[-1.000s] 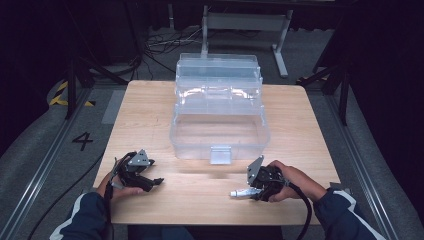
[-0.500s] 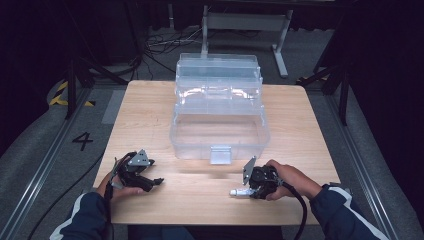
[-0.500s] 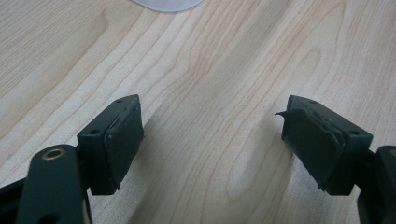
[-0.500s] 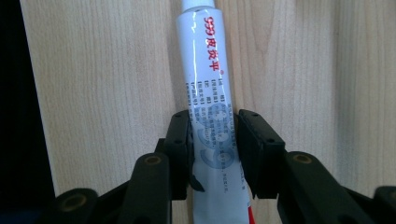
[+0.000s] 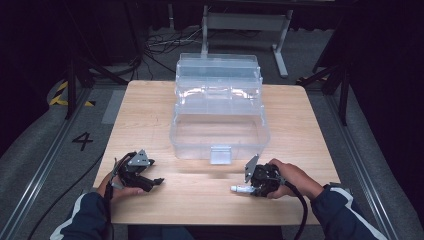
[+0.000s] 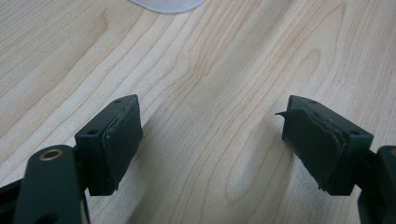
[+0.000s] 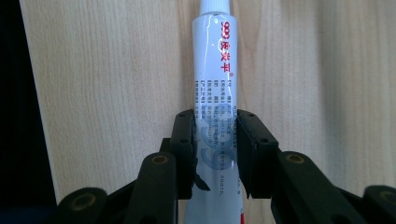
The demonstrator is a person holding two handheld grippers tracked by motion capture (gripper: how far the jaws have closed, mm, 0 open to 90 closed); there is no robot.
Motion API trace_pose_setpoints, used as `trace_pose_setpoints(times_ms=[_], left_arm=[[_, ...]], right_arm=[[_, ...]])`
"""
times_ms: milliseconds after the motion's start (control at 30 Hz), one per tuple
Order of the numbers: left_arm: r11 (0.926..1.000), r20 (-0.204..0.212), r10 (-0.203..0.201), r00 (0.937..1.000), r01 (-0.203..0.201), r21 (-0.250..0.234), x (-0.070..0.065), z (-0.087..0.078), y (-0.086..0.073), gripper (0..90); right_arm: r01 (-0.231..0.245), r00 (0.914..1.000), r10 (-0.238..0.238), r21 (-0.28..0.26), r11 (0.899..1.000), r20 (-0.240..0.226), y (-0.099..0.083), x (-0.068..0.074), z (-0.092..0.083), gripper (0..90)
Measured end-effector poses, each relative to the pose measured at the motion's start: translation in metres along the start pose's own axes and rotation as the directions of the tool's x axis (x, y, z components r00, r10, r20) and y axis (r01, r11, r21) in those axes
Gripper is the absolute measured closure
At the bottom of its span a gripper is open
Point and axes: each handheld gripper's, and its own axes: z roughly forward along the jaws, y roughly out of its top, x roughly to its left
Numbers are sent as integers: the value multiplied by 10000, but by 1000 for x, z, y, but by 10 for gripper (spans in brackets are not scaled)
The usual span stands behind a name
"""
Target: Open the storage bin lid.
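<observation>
Right gripper [image 5: 246, 188] sits lower right of centre in the high view, held low over the wooden table [image 5: 150, 115], jaws pointing toward the left of the frame. Its jaws have just been closing and now pinch a white tube [image 7: 215, 93] between the pads; in the right gripper view both pads press on the tube's lower body, one on each side. The tube runs straight up the middle of that frame, red and grey print along it (characters too fine to read reliably), white cap end at the top edge. In the high view the tube [image 5: 239, 189] pokes out of the jaws toward frame left, lying on or just above the tabletop – cannot tell which.

Left gripper [image 5: 150, 183] lies lower left in the high view, held in the person's left hand [image 5: 120, 190], pointing right. Jaws spread wide, nothing between them: the left gripper view shows bare wood grain between the two black pads [image 6: 116, 140] – the right-hand pad's rubber face looks torn at its upper edge.

Clear plastic box [image 5: 220, 120] stands at table centre, lid raised toward the top of the frame, latch tab facing the person. Both grippers are on the near side of it, well apart from each other.
</observation>
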Motion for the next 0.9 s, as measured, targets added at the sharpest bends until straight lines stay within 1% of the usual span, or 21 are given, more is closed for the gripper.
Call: trace_pose_setpoints(times_ms=[67,100,133,200,233,300,367,400,467,533,600,700,800,833,900], left_arm=[[10000,-3,0,10000,0,-12,0,0,0,199],[10000,7,3,10000,-3,-43,0,0,0,197],[10000,19,5,10000,-5,-79,1,1,-1,196],[10000,38,42,10000,-42,-88,1,1,-1,191],[9999,41,33,10000,-33,-142,1,1,-1,187],[9998,24,32,10000,-32,-198,1,2,-2,178],[9997,47,23,10000,-22,-227,1,2,-2,177],[9996,36,26,10000,-25,-282,1,2,-3,176],[9996,28,25,10000,-24,-299,1,2,-3,176],[9995,36,16,10000,-15,-305,1,2,-3,176],[9995,16,15,10000,-15,-308,1,2,-3,176],[9995,19,19,10000,-19,-306,1,2,-3,176],[9995,33,18,10000,-17,-305,1,2,-3,175],[9995,31,28,10000,-27,-305,1,2,-3,175],[9995,30,25,10000,-24,-305,1,2,-3,175]], right_arm=[[-44,10000,44,-69,10000,-13,-1,0,-2,704],[-53,9999,54,-107,9999,102,-3,-2,-6,705],[-136,9999,137,-99,9999,95,-4,-2,-8,705],[-112,9998,114,-203,9997,140,-6,-4,-11,705],[-187,9997,190,-200,9996,144,-7,-4,-14,705],[-120,9998,124,-238,9996,180,-8,-5,-16,706],[-160,9997,165,-276,9995,197,-9,-5,-16,706],[-134,9999,136,-222,9997,86,-9,-5,-12,707],[-166,9998,168,-164,9997,110,-9,-5,-8,708],[-44,10000,44,-37,10000,26,-8,-4,-7,708],[28,9998,-30,100,9999,205,-6,-2,-6,708],[110,9998,-114,236,9997,162,-4,-1,-4,707],[108,9999,-111,270,9996,126,-3,-1,-3,706],[87,9999,-92,416,9991,124,-2,-2,-1,705],[6,10000,-8,331,9995,67,-1,-2,1,704]])
